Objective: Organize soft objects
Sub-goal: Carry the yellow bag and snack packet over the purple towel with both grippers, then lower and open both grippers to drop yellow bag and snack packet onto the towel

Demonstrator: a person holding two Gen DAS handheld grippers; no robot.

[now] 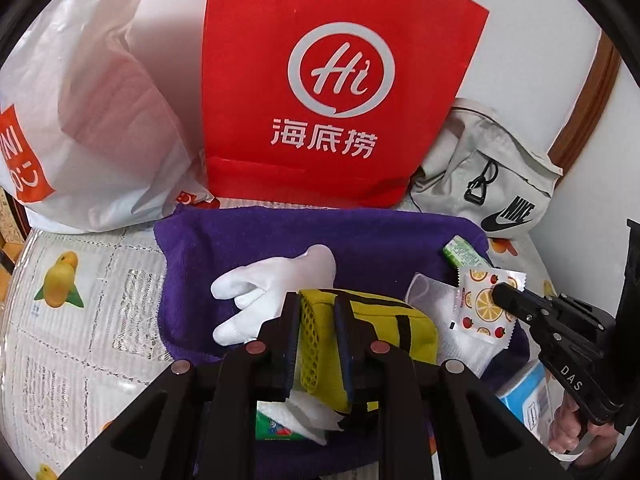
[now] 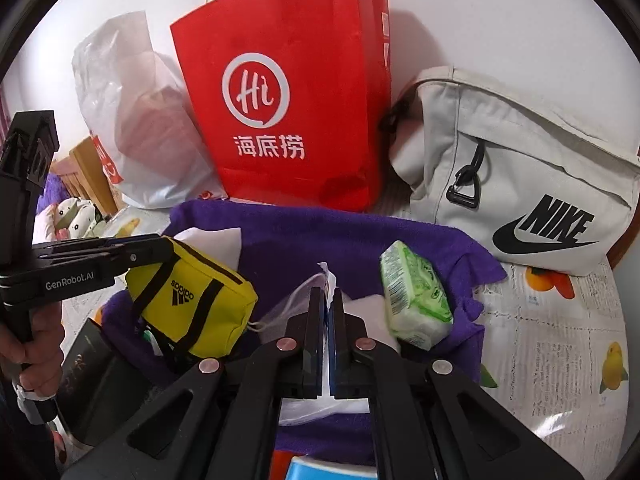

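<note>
Evidently mid-sort: both tools gripping items above the purple towel (image 1: 360, 240), nothing yet delivered to a bag.
Left tool (image 1: 318, 344): closed down on the mesh end of the yellow Adidas pouch (image 1: 380, 332); jaws held apart only by the pouch's thickness; pouch seemingly raised off the towel, though hard to tell.
White glove (image 1: 264, 292): lay on the towel just left of the pouch, untouched.
Right tool (image 2: 328, 308): nearly shut, pinching the thin edge of a fruit-print sachet (image 1: 484, 304); only a sliver of gap left between the jaws.
Drawstring mesh pouch (image 2: 296, 304): lay beneath the sachet on the towel.
Green tissue pack (image 2: 416, 300): rested on the towel, just right of the right tool, free.
Backdrop: white plastic bag (image 1: 92, 92), red paper bag (image 1: 336, 80), grey Nike bag (image 2: 520, 168) standing on the desk (image 2: 560, 352) behind the towel.
Next move, judged: carry each held item to a chosen bag, keeping grip firm on the slippery sachet.
</note>
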